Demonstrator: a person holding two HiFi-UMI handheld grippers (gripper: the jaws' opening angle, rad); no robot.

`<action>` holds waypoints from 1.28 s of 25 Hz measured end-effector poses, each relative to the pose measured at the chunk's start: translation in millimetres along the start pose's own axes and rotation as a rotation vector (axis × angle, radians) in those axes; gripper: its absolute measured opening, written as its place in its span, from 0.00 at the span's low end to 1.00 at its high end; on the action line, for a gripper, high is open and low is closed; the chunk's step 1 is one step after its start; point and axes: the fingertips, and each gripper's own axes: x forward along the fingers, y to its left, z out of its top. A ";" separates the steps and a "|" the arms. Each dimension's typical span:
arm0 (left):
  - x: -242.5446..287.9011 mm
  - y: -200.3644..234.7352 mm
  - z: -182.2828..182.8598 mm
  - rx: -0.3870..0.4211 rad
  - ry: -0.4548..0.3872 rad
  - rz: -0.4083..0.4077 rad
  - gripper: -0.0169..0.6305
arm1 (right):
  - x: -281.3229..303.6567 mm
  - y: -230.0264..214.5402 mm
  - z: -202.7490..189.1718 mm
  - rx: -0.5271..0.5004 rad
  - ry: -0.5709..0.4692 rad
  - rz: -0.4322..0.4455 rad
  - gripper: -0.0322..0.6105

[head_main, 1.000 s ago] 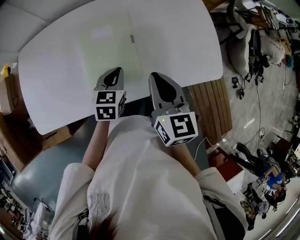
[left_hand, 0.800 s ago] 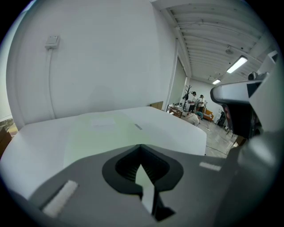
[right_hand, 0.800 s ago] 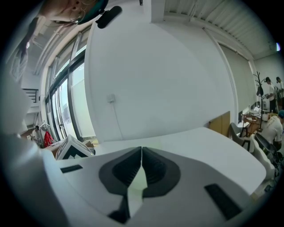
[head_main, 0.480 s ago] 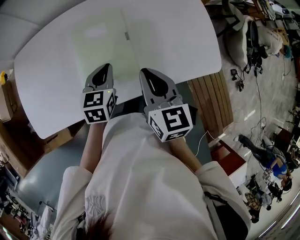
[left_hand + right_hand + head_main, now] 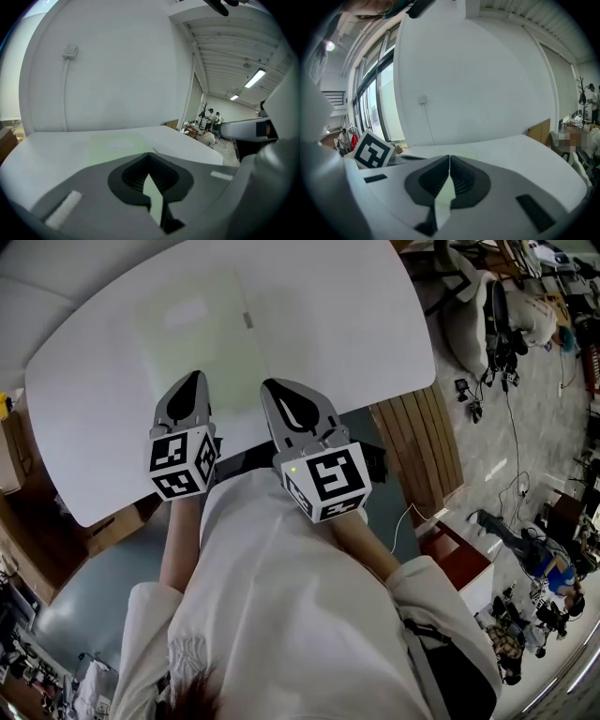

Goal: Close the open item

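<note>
A pale green flat folder (image 5: 200,332) lies flat on the white table (image 5: 356,324), with a small grey tab (image 5: 247,320) on its right edge. My left gripper (image 5: 194,379) hovers over the table's near edge, just short of the folder, its jaws shut and empty. My right gripper (image 5: 273,386) is beside it to the right, also shut with nothing held. In the left gripper view the folder (image 5: 115,144) lies beyond the closed tips of the left gripper (image 5: 150,155). The right gripper view shows a strip of the folder (image 5: 465,155) past the closed tips of the right gripper (image 5: 449,157).
A wooden slatted surface (image 5: 417,442) stands at the table's right front. Cardboard boxes (image 5: 11,442) sit on the left. Cables and gear litter the floor (image 5: 506,381) on the right. People (image 5: 213,117) stand far off in the room.
The left gripper has risen and drifted left in the head view. The right gripper has shifted only slightly. The folder lies as before.
</note>
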 end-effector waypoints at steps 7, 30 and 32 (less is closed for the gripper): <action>-14.2 0.2 19.8 -0.010 -0.061 0.018 0.04 | 1.1 4.2 2.1 -0.017 0.003 0.019 0.06; -112.7 16.7 70.4 -0.030 -0.310 0.118 0.04 | 15.8 42.1 -4.9 -0.129 0.037 0.113 0.06; -119.0 19.8 67.9 -0.027 -0.316 0.131 0.04 | 17.0 46.1 -5.8 -0.133 0.039 0.117 0.06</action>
